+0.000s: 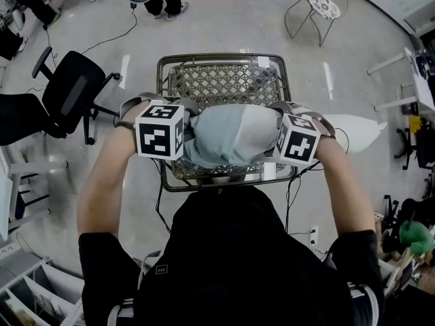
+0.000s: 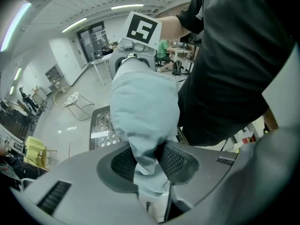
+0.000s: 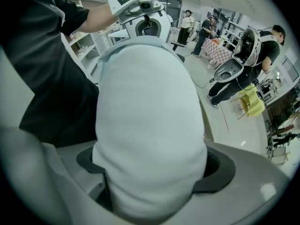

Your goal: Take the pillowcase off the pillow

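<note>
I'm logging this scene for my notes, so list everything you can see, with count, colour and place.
pillow: one, white, between the tongs
pillowcase: one, pale blue, over the pillow's left end
lattice table: one, dark metal, under the pillow
office chair: one, black, floor at left
wire chair: one, grey wire, floor far right
left tongs: one, grey, clamped on the pillowcase
right tongs: one, grey, gripping the bare pillow

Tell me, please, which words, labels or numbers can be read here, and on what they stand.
No text is readable.
Marker cubes: black-and-white square patterns, no letters.
Small logo on the person's black top: too small to read.
</note>
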Demonstrator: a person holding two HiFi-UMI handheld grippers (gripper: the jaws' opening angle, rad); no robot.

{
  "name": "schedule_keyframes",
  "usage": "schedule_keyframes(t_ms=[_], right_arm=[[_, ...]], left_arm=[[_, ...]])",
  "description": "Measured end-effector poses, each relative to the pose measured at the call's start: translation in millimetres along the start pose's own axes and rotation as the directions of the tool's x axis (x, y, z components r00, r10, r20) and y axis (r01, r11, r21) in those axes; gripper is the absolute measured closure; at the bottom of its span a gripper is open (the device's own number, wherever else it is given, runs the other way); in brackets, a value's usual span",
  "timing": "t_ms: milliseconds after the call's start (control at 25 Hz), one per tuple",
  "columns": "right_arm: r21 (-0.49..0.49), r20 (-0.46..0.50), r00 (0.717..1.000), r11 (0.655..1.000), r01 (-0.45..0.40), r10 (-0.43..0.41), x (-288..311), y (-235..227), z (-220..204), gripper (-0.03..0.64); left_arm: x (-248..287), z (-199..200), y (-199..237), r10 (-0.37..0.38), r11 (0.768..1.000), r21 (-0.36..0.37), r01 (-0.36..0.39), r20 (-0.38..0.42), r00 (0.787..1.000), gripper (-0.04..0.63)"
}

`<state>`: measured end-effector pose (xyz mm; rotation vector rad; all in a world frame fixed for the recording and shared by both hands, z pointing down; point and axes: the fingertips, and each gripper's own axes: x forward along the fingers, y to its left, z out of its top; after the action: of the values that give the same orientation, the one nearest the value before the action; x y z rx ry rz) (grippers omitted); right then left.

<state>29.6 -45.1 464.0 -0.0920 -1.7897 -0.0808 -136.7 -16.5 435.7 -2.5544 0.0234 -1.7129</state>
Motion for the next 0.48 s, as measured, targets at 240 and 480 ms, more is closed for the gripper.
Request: schedule_keyframes(t_ms=[240,480], right_arm=[[-0.028,0.060,0.998,0.999,-0.031,0.033,-24,8,12,0.065],[-0.087,-0.001,0.990,0.986,-0.143,0.144,10,33,35,0.009]], left_arm=[[-1,6,-13,-0.006,1.000,0.009,0.006,0.043,0.999,0.474],[3,3,-24,-0.027,0.999,0.031,0.026,0.030,0.999,0.477]])
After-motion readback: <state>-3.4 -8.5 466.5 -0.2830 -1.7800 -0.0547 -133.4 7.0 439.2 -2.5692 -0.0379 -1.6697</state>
